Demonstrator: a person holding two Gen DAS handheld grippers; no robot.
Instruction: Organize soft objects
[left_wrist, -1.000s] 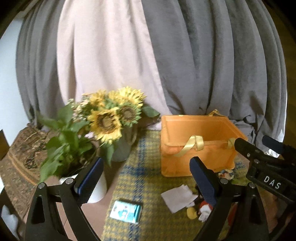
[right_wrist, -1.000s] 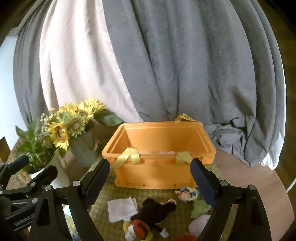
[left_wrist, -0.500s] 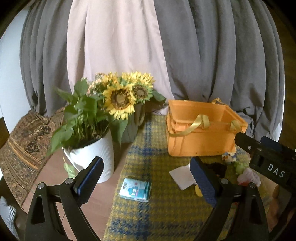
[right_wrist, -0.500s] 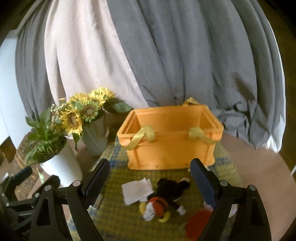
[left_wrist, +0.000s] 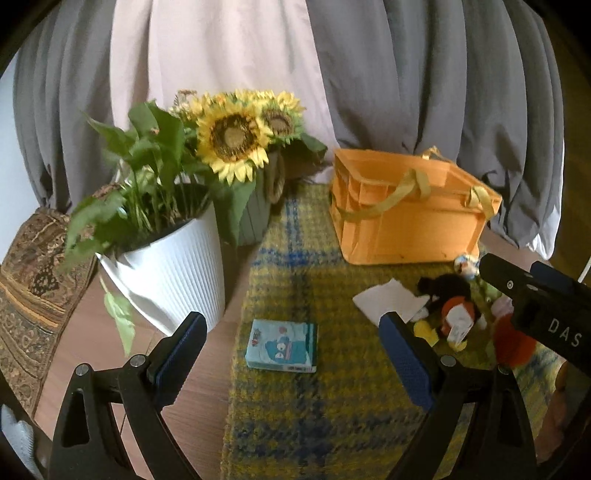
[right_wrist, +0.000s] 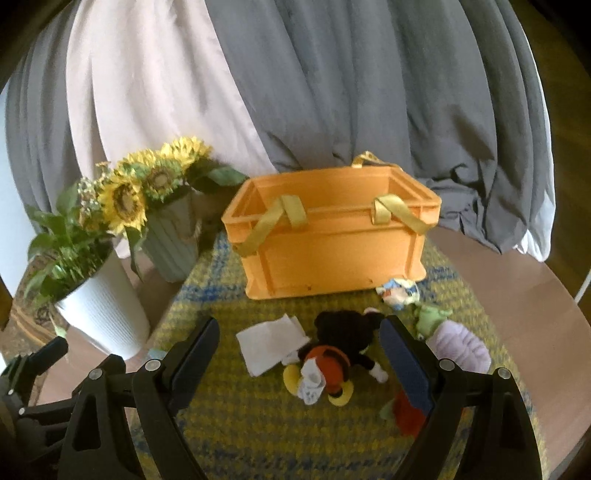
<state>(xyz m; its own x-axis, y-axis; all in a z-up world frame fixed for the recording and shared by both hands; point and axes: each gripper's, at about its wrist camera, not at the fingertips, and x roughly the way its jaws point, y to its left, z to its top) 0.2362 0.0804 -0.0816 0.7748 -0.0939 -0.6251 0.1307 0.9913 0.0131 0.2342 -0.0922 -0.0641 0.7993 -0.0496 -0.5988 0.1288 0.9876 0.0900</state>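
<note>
An orange crate (right_wrist: 332, 243) with yellow straps stands on a yellow-blue plaid mat (right_wrist: 295, 424); it also shows in the left wrist view (left_wrist: 413, 218). In front of it lie a black plush mouse (right_wrist: 336, 350), a white folded cloth (right_wrist: 269, 343), a purple soft item (right_wrist: 458, 347), a green one (right_wrist: 430, 317), a small patterned toy (right_wrist: 399, 291) and a red plush (right_wrist: 408, 415). My right gripper (right_wrist: 297, 365) is open just above the mouse. My left gripper (left_wrist: 291, 362) is open above a blue tissue pack (left_wrist: 282, 345).
A white ribbed pot with a green plant (left_wrist: 170, 266) and a grey vase of sunflowers (left_wrist: 255, 214) stand left of the crate. Grey and pink curtains hang behind. The wooden table (right_wrist: 517, 280) shows beside the mat. The right gripper's body (left_wrist: 535, 306) shows at the left view's right edge.
Both grippers have pulled back and tilted down, so the crate looks farther and the soft toys and tissue pack have come into fuller view. Both stay open.
</note>
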